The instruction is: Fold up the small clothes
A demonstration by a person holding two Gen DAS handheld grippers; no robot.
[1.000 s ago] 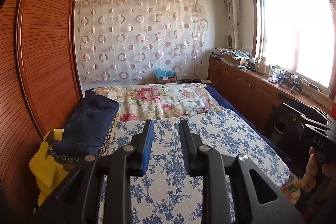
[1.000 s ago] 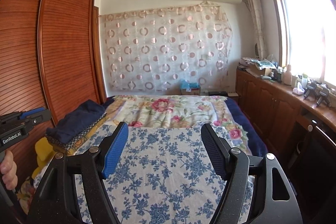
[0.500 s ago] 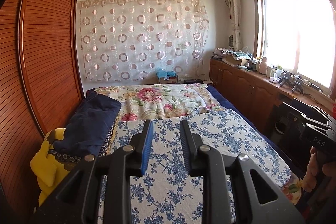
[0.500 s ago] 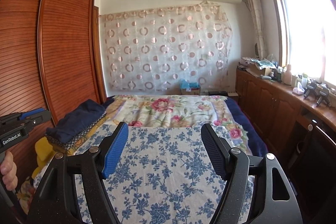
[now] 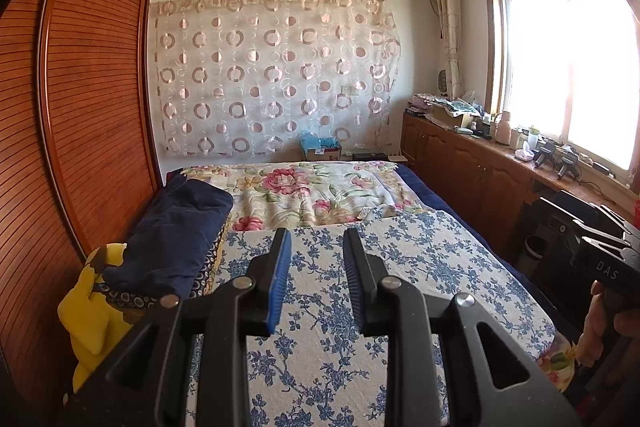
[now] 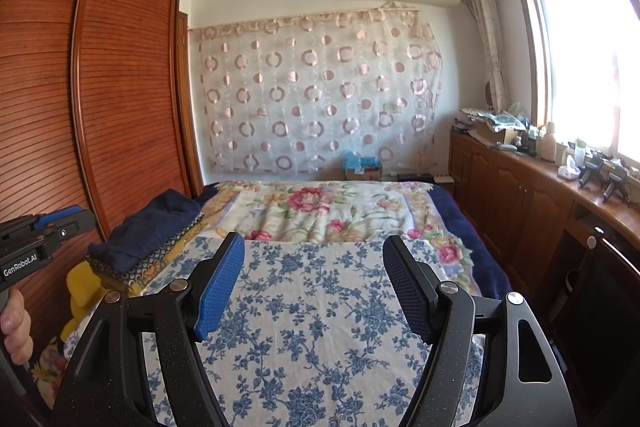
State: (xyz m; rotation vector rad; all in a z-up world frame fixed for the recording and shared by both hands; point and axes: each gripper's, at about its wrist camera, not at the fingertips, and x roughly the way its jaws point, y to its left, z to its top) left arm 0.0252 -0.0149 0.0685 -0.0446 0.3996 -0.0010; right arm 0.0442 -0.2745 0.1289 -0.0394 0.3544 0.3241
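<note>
My left gripper (image 5: 316,247) is held above a bed and is empty, its jaws a narrow gap apart. My right gripper (image 6: 314,255) is wide open and empty over the same bed. A blue-flowered white cloth (image 5: 360,307) (image 6: 320,307) lies flat on the near half of the bed, under both grippers. A folded dark navy garment (image 5: 176,239) (image 6: 152,227) lies on a patterned pile at the bed's left edge. The right gripper's body shows at the right edge of the left wrist view (image 5: 608,259); the left one shows at the left edge of the right wrist view (image 6: 36,239).
A pink-flowered quilt (image 5: 304,191) covers the far half of the bed. A yellow plush toy (image 5: 88,311) sits by the wooden wardrobe (image 5: 88,127) on the left. A wooden cabinet counter (image 6: 520,187) with clutter runs along the right under the window. A circle-patterned curtain (image 5: 272,75) hangs behind.
The left wrist view has shifted very slightly; both grippers stay as they were, with the same jaw gaps. Nothing on the bed has moved.
</note>
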